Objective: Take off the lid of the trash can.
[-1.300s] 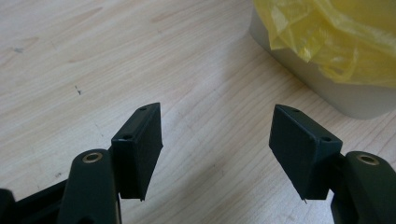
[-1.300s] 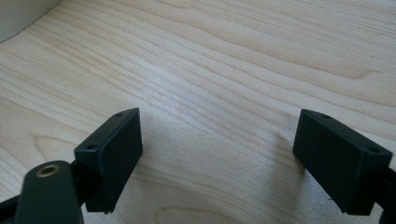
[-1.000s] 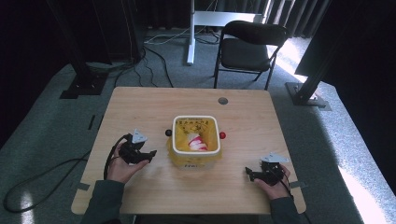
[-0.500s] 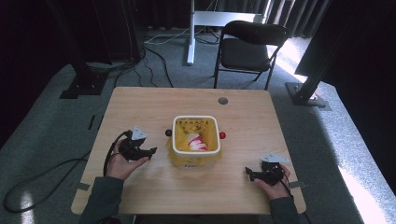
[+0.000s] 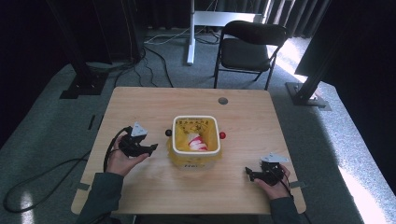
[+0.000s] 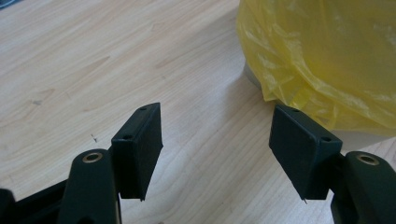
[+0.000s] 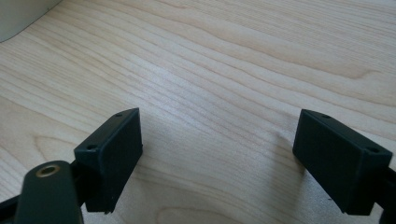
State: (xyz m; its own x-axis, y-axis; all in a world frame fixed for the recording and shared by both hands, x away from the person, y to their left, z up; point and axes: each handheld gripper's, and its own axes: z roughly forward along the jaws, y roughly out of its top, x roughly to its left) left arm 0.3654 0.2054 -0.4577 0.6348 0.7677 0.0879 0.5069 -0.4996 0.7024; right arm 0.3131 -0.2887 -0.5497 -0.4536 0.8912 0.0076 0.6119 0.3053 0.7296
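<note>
The left claw point(image 5: 148, 148) is hovering low over the tabletop point(image 5: 140, 107) with its jaws standing apart and gripping nothing, pointing toward the small bin point(image 5: 195, 144) lined with a yellow bag point(image 6: 327, 60) at the middle of the tabletop. In the left gripper view the crinkled bag is sitting just beyond the far jaw, not between the pads. The right claw point(image 5: 250, 175) is resting near the front right edge, well apart from the bin, also gaping wide and empty over bare wood. Something red and white point(image 5: 196, 142) is lying inside the bin, and a black ball point(image 5: 168, 133) and a red ball point(image 5: 222, 136) are sitting just beside its left and right walls. The main risk, as I judge it, is the left claw snagging only a loose fold of thin plastic: the film could be slipping free or tearing, or the light bin could be sliding or tipping, since the other claw is too far off to be steadying it. A careless sweep could also be knocking the black ball rolling.
</note>
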